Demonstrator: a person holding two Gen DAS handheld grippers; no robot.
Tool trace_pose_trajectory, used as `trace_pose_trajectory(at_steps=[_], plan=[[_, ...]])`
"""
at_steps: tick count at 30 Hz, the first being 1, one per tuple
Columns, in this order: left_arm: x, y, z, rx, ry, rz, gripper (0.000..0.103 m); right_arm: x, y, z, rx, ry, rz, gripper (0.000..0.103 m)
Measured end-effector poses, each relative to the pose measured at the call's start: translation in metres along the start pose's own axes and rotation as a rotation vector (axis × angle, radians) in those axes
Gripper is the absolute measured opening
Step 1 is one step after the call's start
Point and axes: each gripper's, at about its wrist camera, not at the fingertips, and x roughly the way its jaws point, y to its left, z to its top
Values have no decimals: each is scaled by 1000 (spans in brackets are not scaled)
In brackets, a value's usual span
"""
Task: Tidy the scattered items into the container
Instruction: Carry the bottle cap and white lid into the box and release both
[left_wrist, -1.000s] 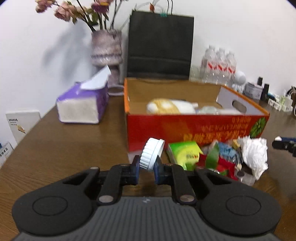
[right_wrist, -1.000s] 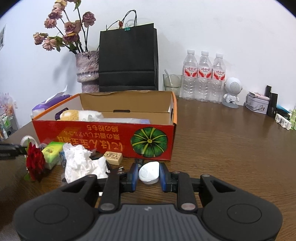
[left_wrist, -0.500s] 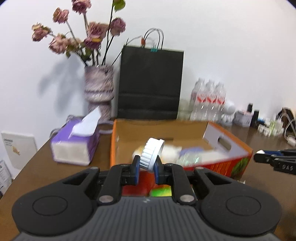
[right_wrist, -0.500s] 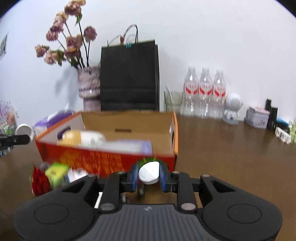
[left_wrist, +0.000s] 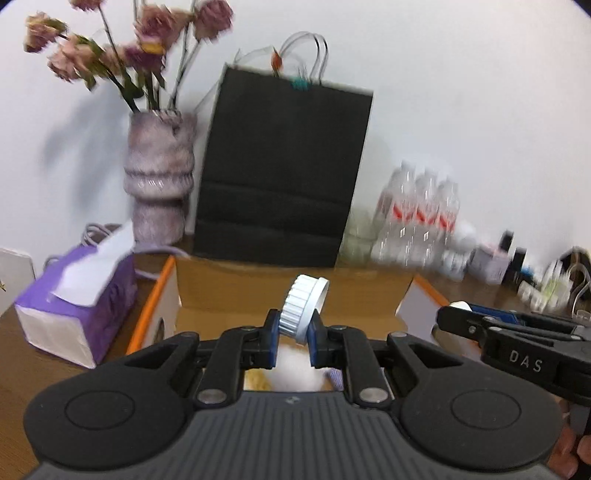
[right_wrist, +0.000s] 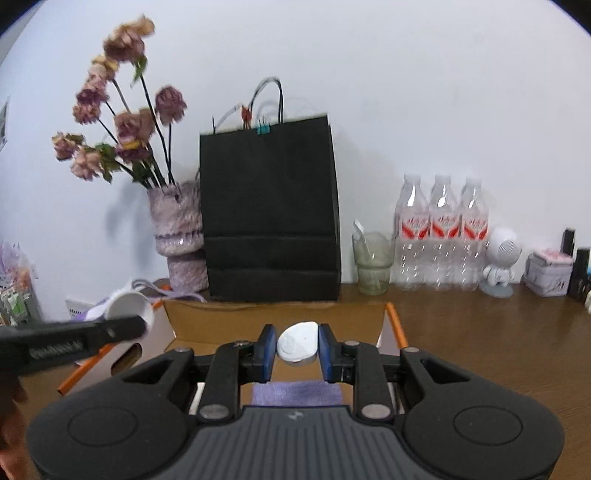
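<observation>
Above box (left_wrist: 288, 295), both loaded grippers level.

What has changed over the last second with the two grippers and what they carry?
Both grippers rose from the clutter in front of the cardboard box to above its open top. The left gripper still clamps the white ribbed cap, the right gripper the white oval piece. Nothing released; the box stayed put.

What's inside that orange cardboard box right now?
The hand-held grippers hide most of the orange cardboard box. A purple cloth-like item shows in the right wrist view, and something yellow and white in the left. The rest of the floor is covered.
</observation>
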Motion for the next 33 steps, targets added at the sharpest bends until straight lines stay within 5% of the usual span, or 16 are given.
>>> trace_pose_trajectory(at_steps=[13, 14, 15, 16, 17, 18, 19, 33], plan=[[13, 4, -7, 24, 48, 36, 17, 19, -1, -14, -17, 85, -22, 24], [13, 4, -7, 25, 47, 43, 23, 19, -1, -13, -13, 86, -23, 25], [12, 3, -7, 26, 47, 49, 47, 19, -1, -12, -10, 90, -25, 26], [11, 2, -6, 26, 45, 59, 90, 19, -2, -11, -10, 99, -24, 40], [9, 1, -6, 27, 36, 89, 97, 20, -2, -11, -10, 112, -20, 72], [6, 0, -5, 32, 17, 152, 103, 20, -2, -10, -11, 118, -15, 91], [3, -1, -4, 43, -5, 188, 103, 18, -2, -9, -12, 114, -16, 103], [-2, -4, -5, 53, 4, 169, 103, 13, 2, -5, -49, 107, -24, 103]])
